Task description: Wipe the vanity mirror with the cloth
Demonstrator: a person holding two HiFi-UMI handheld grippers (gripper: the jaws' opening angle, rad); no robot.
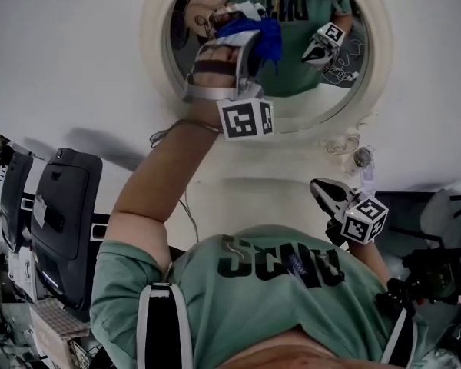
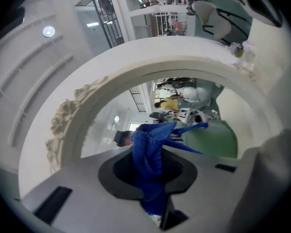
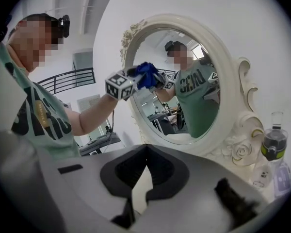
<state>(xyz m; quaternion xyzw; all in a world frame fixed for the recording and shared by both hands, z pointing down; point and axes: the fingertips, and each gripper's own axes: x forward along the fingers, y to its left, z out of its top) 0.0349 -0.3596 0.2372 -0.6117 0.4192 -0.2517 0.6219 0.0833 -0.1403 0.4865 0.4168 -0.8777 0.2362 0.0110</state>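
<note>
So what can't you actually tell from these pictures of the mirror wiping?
- How much of the cloth presses on the mirror: the left tool covers it in the head view.
- The mirror's top: cut off by the head view's upper edge.
- The label on the bottle: too small in the right gripper view.

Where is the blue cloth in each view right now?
Head view: the blue cloth is top centre, against the vanity mirror.
Left gripper view: lower centre, held between that view's own jaws.
Right gripper view: upper centre-left, near the mirror's left edge.
Shared landmark: the white ornate mirror frame.
</note>
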